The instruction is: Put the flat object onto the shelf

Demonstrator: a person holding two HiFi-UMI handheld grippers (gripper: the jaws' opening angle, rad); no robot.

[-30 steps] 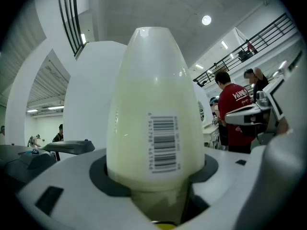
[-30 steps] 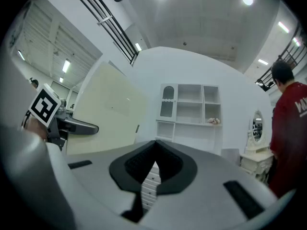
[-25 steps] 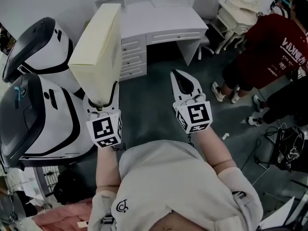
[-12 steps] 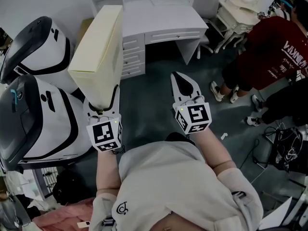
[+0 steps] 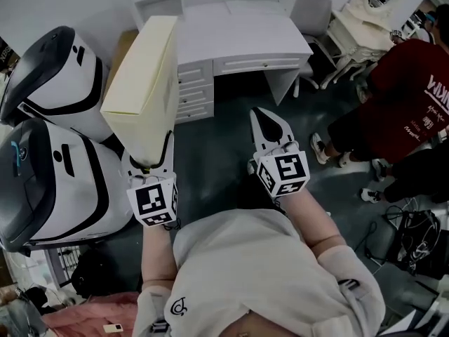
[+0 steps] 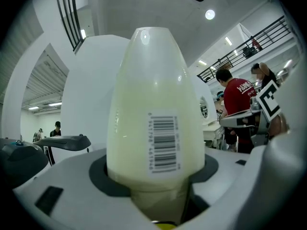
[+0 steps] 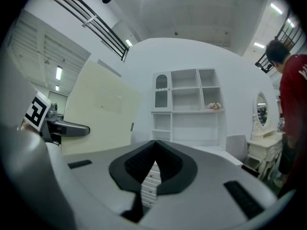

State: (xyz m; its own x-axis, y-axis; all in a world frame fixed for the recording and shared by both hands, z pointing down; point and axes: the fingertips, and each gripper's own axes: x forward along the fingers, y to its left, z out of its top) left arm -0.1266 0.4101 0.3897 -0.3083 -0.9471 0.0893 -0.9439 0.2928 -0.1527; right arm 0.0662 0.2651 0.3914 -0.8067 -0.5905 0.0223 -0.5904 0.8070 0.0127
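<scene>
A flat cream box (image 5: pixel 144 83) stands on its narrow end in my left gripper (image 5: pixel 149 161), which is shut on its lower edge. In the left gripper view the box (image 6: pixel 153 114) fills the middle, its barcode label facing me, pinched between the two jaws. My right gripper (image 5: pixel 270 126) is held beside it at the right, shut and empty, tips pointing at the white desk (image 5: pixel 242 37). In the right gripper view the jaw tips (image 7: pixel 154 145) meet, the white shelf unit (image 7: pixel 189 109) stands ahead against the wall, and the cream box (image 7: pixel 98 111) shows at the left.
Two large white-and-black machines (image 5: pixel 56 160) stand at my left. A person in a red shirt (image 5: pixel 403 97) stands at the right, near a white dressing table (image 5: pixel 365 12). Cables (image 5: pixel 414 237) lie on the floor at the lower right. A white chair (image 5: pixel 312 12) sits by the desk.
The whole view has shifted slightly, with the desk and the person in red sliding right and down. Both grippers keep their hold and spacing.
</scene>
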